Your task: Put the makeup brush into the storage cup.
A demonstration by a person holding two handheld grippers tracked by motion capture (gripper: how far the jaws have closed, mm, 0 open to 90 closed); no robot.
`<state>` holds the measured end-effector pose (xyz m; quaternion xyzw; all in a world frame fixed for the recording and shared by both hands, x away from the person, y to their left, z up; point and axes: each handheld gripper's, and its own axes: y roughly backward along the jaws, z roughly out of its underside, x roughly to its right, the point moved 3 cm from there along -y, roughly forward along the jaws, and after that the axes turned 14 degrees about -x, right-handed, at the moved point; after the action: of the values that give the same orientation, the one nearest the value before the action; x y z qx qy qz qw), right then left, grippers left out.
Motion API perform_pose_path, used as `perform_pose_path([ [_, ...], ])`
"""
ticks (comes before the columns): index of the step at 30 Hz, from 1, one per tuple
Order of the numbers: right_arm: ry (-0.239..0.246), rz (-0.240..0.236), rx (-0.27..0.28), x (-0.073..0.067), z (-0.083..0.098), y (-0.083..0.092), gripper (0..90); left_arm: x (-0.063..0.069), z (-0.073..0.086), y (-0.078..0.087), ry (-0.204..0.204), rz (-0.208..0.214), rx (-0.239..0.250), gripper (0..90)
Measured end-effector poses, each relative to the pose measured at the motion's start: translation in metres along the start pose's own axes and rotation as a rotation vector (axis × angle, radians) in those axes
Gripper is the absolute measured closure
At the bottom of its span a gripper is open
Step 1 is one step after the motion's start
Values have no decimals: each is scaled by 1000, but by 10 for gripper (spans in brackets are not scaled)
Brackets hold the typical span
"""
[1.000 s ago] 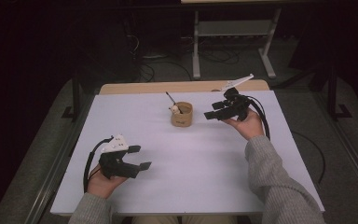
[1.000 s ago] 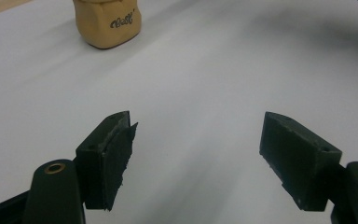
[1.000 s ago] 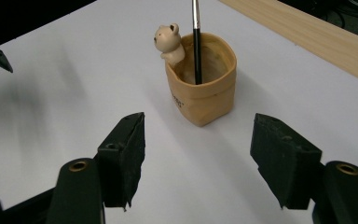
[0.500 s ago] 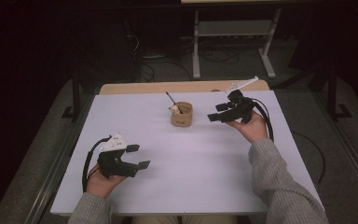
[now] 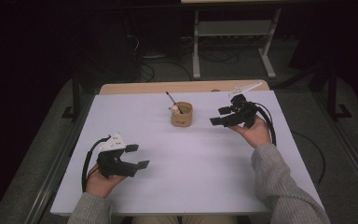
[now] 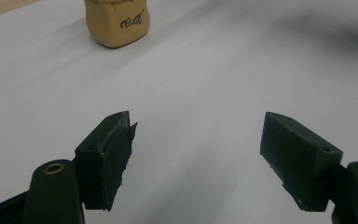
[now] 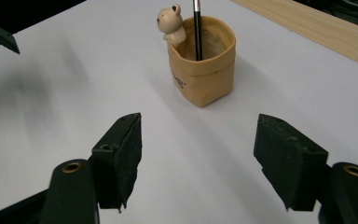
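A small tan, bag-shaped holder with soft rolled walls and dark lettering on its side stands upright on the white tabletop, straight ahead of the right gripper and a little beyond the tips of its jaws, roughly on the line that runs out from the gap between them. A thin dark pen stands upright inside the holder, and a little cream bear figure perches on the rim on the side nearer the left-hand jaw. Nothing lies between those jaws and the holder; the white surface there is bare, and past the holder a strip of light wooden table edge runs across. A thin white stick lies on the tabletop behind the right gripper, near the far edge. The right gripper's jaws stand wide apart and have just been opening further, with nothing between them and nothing touching the pads. The left gripper sits well apart from the holder, which appears far ahead of it and off toward its left-hand jaw, with only bare tabletop in between. Its jaws are likewise spread wide, empty, clear of everything.
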<state>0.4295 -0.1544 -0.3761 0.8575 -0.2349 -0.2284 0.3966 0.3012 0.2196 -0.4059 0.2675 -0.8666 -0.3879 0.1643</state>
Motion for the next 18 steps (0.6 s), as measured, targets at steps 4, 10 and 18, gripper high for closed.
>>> perform_pose_path([
  [4,-1,3,3,-1,5,2,304,0,0,1,3,-4,1,244],
  [10,-11,-5,3,-4,11,3,298,-1,1,1,3,-5,0,244],
  [18,-2,9,14,-8,21,5,296,-2,1,1,4,-9,-3,243],
])
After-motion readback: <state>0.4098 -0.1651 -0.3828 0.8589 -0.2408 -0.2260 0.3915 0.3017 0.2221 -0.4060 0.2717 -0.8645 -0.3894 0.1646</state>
